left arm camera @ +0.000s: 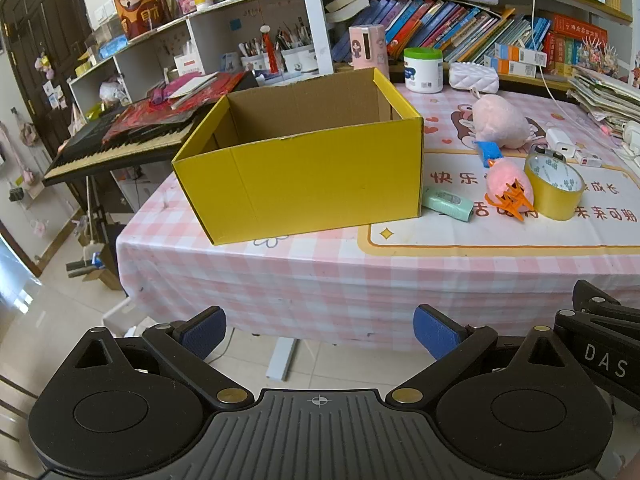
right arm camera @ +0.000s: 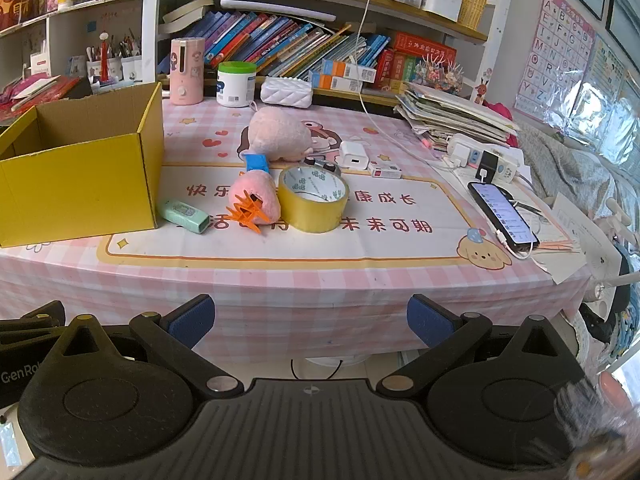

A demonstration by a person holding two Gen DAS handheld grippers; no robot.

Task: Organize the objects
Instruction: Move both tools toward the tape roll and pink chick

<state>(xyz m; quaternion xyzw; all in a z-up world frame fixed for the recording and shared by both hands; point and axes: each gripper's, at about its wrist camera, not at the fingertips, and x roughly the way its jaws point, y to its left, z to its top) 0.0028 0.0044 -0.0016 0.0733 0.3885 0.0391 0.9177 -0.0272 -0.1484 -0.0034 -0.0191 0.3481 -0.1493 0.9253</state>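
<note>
While both grippers hang off the front edge of the pink checked surface (right arm camera: 280, 280), neither holds anything: the left gripper (left arm camera: 320, 330) has its blue-padded fingers (left arm camera: 204, 330) spread wide over the floor, and the right gripper (right arm camera: 310, 320) is just as wide open.

The open yellow cardboard box (left arm camera: 312, 184) stands near the surface's front left corner; the left view looks into it and shows bare brown walls, though its floor is hidden. Beside the box's right wall lies a small mint-green case (right arm camera: 184, 216), and next to that a pink plush toy with orange plastic clips (right arm camera: 254, 200), touching a roll of yellowish clear tape (right arm camera: 314, 200) standing on its side. Behind them rests a larger pink plush animal (right arm camera: 280, 134), with a blue clip (right arm camera: 256, 162) at its front.

Only the right view shows the black smartphone (right arm camera: 502, 216) lying near the right edge, plugged into a cable, beside a white power strip (right arm camera: 492, 162). Only the left view shows the black electronic keyboard (left arm camera: 116, 144) beyond the left edge.
</note>
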